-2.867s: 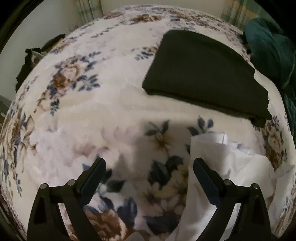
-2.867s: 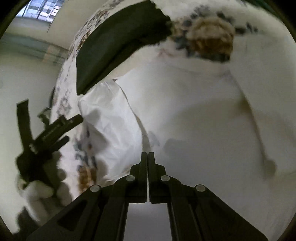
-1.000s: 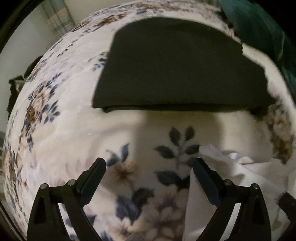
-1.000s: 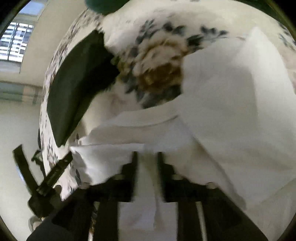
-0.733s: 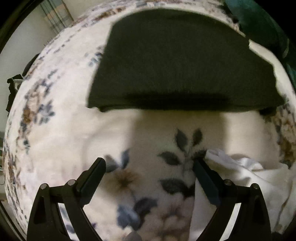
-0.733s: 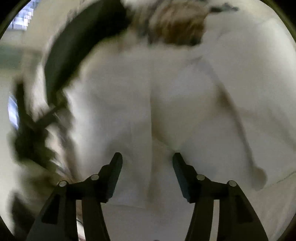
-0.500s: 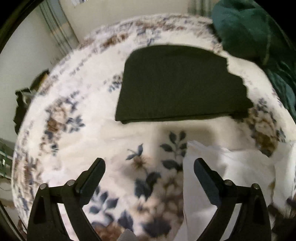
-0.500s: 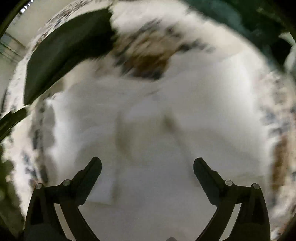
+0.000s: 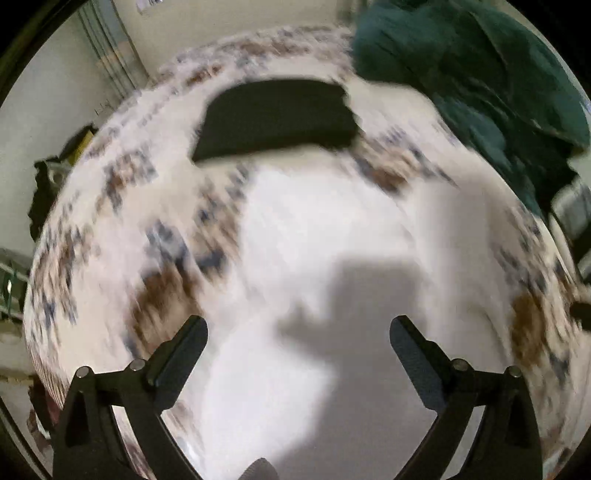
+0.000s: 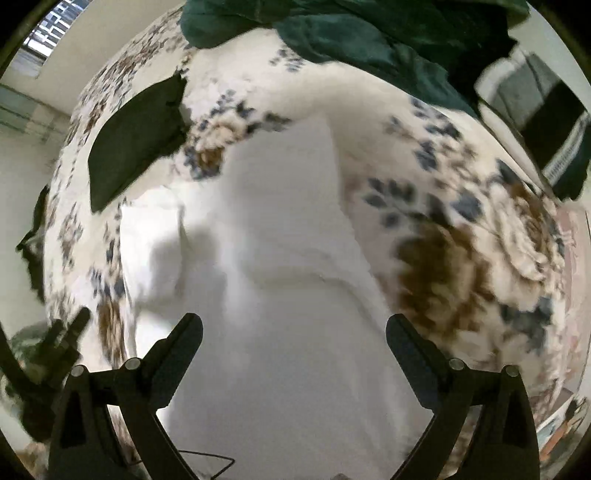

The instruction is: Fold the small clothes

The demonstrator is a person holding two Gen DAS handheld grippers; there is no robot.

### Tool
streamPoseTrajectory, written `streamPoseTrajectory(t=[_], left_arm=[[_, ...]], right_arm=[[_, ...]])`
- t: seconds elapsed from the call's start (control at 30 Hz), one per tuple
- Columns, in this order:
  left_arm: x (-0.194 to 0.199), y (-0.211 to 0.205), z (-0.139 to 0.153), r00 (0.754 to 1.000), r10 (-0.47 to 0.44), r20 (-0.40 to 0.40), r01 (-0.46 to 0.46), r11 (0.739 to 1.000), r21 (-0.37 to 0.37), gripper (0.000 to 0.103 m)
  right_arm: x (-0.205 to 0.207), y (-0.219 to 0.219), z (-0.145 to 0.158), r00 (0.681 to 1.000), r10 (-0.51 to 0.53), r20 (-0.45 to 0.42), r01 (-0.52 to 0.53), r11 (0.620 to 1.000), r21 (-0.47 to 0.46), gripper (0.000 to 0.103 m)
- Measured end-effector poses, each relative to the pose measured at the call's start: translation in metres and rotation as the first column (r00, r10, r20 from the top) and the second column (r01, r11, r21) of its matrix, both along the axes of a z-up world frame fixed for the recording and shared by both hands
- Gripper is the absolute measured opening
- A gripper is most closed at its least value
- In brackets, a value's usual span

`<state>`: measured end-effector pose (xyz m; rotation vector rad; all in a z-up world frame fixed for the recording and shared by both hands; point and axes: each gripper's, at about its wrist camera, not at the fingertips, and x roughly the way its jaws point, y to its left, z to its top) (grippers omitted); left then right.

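Note:
A white garment lies on the floral blanket, partly folded, with one layer over the left part. It also shows in the blurred left wrist view. My right gripper is open and empty above the garment's near part. My left gripper is open and empty above the same garment; it also shows at the lower left of the right wrist view. A folded dark garment lies farther back on the blanket, also in the right wrist view.
A dark green blanket is heaped at the far right of the bed, also seen in the right wrist view. A striped dark object sits at the right edge. The bed's left edge drops to the floor.
My right gripper was shut on the white garment, then opened wide and let it go. Both grippers have pulled back and up, and the left one has swung over the garment.

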<state>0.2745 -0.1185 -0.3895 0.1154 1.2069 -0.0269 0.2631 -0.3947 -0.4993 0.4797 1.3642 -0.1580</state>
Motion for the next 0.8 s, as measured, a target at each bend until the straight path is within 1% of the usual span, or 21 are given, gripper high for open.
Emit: streamPoseTrajectory(t=[0.1,0.17,0.23,0.27,0.3,0.33,0.37,0.4,0.43,0.5,0.53,0.6,0.67,0.7,0.73,0.77,0.8], left_arm=[[-0.060,-0.057,-0.020,0.993,-0.012,-0.120,0.009,1.000,-0.028,0.101],[-0.100,-0.097,-0.042,0.978,-0.030,-0.208,0.021,0.999,-0.045,0.101],[-0.137,-0.134,-0.067,0.957,-0.058,-0.285,0.040,0.997,-0.070,0.101],[-0.152,-0.149,-0.078,0.948,-0.075,-0.310,0.053,0.995,-0.079,0.101],[-0.170,-0.166,-0.094,0.934,-0.105,-0.343,0.073,0.992,-0.104,0.101],[-0.184,-0.180,-0.106,0.922,-0.127,-0.366,0.089,0.989,-0.119,0.101],[-0.194,-0.193,-0.118,0.914,-0.148,-0.379,0.110,0.987,-0.120,0.101],[-0.203,-0.204,-0.130,0.907,-0.169,-0.384,0.135,0.984,-0.114,0.101],[-0.213,-0.215,-0.146,0.902,-0.190,-0.388,0.166,0.981,-0.097,0.101],[-0.224,-0.228,-0.168,0.893,-0.209,-0.398,0.198,0.978,-0.069,0.101],[-0.229,-0.233,-0.179,0.896,-0.204,-0.394,0.205,0.978,-0.040,0.101],[-0.231,-0.234,-0.184,0.913,-0.199,-0.356,0.206,0.978,-0.017,0.100],[-0.229,-0.234,-0.182,0.933,-0.190,-0.307,0.197,0.980,-0.009,0.085],[-0.228,-0.235,-0.179,0.938,-0.195,-0.286,0.201,0.980,-0.010,0.068],[-0.227,-0.236,-0.176,0.942,-0.206,-0.264,0.212,0.977,-0.006,0.047],[-0.226,-0.236,-0.173,0.946,-0.211,-0.245,0.217,0.976,-0.001,0.034],[-0.224,-0.236,-0.169,0.951,-0.211,-0.224,0.217,0.976,0.004,0.012]], right_arm=[[-0.041,-0.053,0.000,0.997,0.055,-0.056,-0.053,0.998,0.046,0.101],[-0.063,-0.087,-0.009,0.989,0.096,-0.112,-0.088,0.993,0.072,0.101],[-0.081,-0.116,-0.020,0.982,0.115,-0.149,-0.102,0.990,0.096,0.100],[-0.088,-0.130,-0.026,0.979,0.127,-0.157,-0.111,0.988,0.107,0.093],[-0.092,-0.142,-0.030,0.980,0.128,-0.154,-0.113,0.988,0.106,0.082],[-0.095,-0.155,-0.036,0.980,0.133,-0.149,-0.118,0.988,0.103,0.048],[-0.095,-0.164,-0.042,0.979,0.136,-0.154,-0.121,0.987,0.102,0.035],[-0.094,-0.173,-0.050,0.978,0.134,-0.161,-0.118,0.987,0.107,0.033],[-0.090,-0.181,-0.058,0.978,0.130,-0.161,-0.110,0.985,0.130,0.033],[-0.071,-0.196,-0.080,0.980,0.132,-0.150,-0.095,0.968,0.232,0.033],[-0.057,-0.200,-0.090,0.980,0.135,-0.145,-0.093,0.959,0.268,0.034],[-0.030,-0.203,-0.106,0.981,0.148,-0.128,-0.103,0.947,0.304,0.043],[0.006,-0.201,-0.123,0.981,0.164,-0.103,-0.119,0.931,0.344,0.045],[0.027,-0.197,-0.132,0.980,0.179,-0.087,-0.135,0.918,0.374,0.045],[0.047,-0.191,-0.138,0.980,0.187,-0.072,-0.144,0.908,0.394,0.045],[0.065,-0.187,-0.145,0.980,0.189,-0.058,-0.150,0.901,0.406,0.045],[0.078,-0.183,-0.151,0.981,0.185,-0.058,-0.148,0.908,0.392,0.045]])
